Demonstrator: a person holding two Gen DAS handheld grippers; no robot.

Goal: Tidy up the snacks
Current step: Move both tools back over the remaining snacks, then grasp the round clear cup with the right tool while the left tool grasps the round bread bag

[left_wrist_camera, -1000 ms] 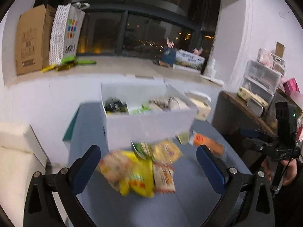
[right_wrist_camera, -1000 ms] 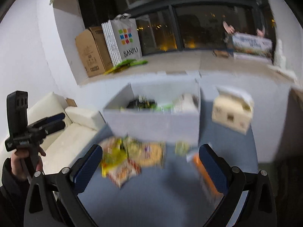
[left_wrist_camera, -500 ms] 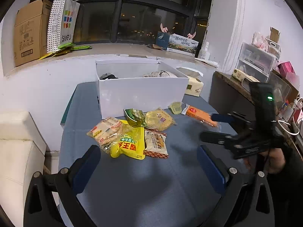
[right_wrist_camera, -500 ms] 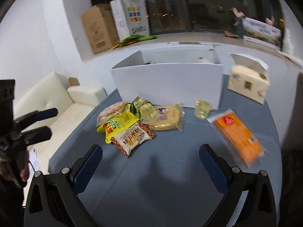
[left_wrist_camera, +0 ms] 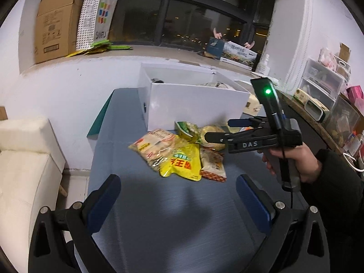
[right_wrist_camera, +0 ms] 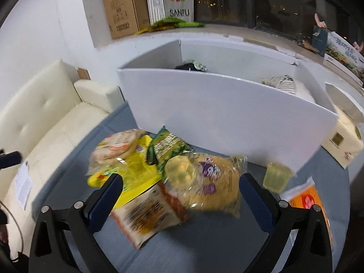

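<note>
A pile of snack packets lies on the blue-grey table in front of a white box [right_wrist_camera: 227, 109]. It holds a yellow packet [left_wrist_camera: 182, 161], a rice-cracker packet [left_wrist_camera: 154, 145], a green packet [right_wrist_camera: 168, 146], a brown-checked packet [right_wrist_camera: 147, 218] and a tan bun packet [right_wrist_camera: 213, 182] with a jelly cup [right_wrist_camera: 180, 173] on it. A second jelly cup [right_wrist_camera: 276, 177] and an orange packet [right_wrist_camera: 309, 202] lie to the right. My right gripper [right_wrist_camera: 179, 193] hangs open just above the tan packet. My left gripper [left_wrist_camera: 179, 200] is open over bare table, short of the pile.
The white box [left_wrist_camera: 193, 104] holds a few snacks inside. A cream sofa [left_wrist_camera: 25, 163] stands left of the table. A cardboard box [left_wrist_camera: 56, 22] and a shopping bag [left_wrist_camera: 97, 16] sit on the window sill. A tissue box [right_wrist_camera: 341, 141] stands right of the white box; storage drawers [left_wrist_camera: 320, 84] stand at the right.
Both grippers have dropped lower and closer to the snack pile. The right gripper has come in over the tan packet, and in the left wrist view it has moved left.
</note>
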